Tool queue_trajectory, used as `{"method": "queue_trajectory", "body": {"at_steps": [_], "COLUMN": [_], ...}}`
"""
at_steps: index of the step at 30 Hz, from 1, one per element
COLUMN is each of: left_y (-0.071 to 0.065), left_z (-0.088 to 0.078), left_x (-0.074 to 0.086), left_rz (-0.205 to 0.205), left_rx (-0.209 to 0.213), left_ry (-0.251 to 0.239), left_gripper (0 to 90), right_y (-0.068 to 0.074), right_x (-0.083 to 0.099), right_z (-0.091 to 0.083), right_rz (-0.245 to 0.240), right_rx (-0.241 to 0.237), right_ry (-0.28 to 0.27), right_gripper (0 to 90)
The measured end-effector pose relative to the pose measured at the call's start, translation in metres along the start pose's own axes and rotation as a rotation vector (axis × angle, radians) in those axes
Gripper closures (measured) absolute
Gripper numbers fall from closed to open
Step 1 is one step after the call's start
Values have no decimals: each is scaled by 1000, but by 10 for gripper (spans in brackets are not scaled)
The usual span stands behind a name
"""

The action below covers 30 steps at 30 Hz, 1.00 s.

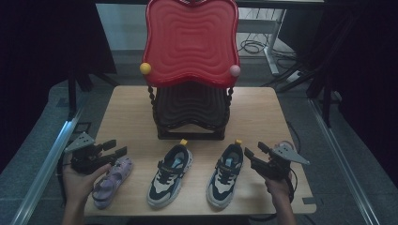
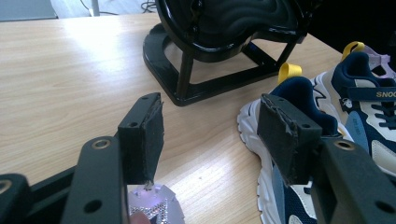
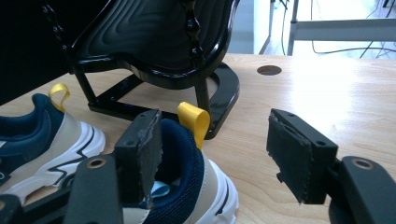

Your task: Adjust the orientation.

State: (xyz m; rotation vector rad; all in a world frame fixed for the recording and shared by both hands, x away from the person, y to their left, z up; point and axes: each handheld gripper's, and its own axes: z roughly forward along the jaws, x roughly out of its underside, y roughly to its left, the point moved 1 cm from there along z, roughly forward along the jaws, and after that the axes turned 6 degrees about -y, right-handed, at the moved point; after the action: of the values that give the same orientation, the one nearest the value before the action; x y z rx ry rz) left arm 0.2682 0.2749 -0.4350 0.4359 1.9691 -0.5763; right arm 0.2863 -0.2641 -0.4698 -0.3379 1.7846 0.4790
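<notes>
A lilac glittery shoe [image 1: 111, 180] lies at the table's front left. Two navy-and-white sneakers with yellow heel loops stand side by side, one in the middle [image 1: 170, 176] and one to its right [image 1: 226, 176]. My left gripper [image 1: 118, 146] hovers over the far end of the lilac shoe [image 2: 152, 205], jaws open with nothing between them [image 2: 210, 126]. My right gripper [image 1: 254, 150] is open just right of the right sneaker's heel [image 3: 187, 158], its left jaw close beside the collar [image 3: 215, 144]. The middle sneaker's heel [image 2: 299, 88] shows past my left gripper.
A two-tier shoe rack stands at the back middle of the wooden table [image 1: 126, 112]: a red wavy top tray [image 1: 190, 37] over a black lower tier [image 1: 190, 105]. Its black base [image 2: 224, 28] sits just behind the sneakers. A cable hole [image 3: 269, 70] marks the tabletop.
</notes>
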Motion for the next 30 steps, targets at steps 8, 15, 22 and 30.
{"method": "queue_trajectory", "body": {"at_steps": [8,15,22,30], "left_y": [-2,-5,-5,-2], "left_z": [4,5,2,-1], "left_x": [4,6,7,9], "left_rz": [7,12,15,8], "left_rx": [13,14,13,2], "left_ry": [21,39,41,45], "left_gripper": [409,400,396,391], "right_y": [-5,-14,-28,-43], "right_x": [-1,-2,0,7], "right_z": [-1,-8,-16,-23], "right_rz": [5,-33,-40,-32], "right_rx": [0,-6,-11,-18], "right_ry": [-1,52,117,160], "right_gripper": [328,420,722,896]}}
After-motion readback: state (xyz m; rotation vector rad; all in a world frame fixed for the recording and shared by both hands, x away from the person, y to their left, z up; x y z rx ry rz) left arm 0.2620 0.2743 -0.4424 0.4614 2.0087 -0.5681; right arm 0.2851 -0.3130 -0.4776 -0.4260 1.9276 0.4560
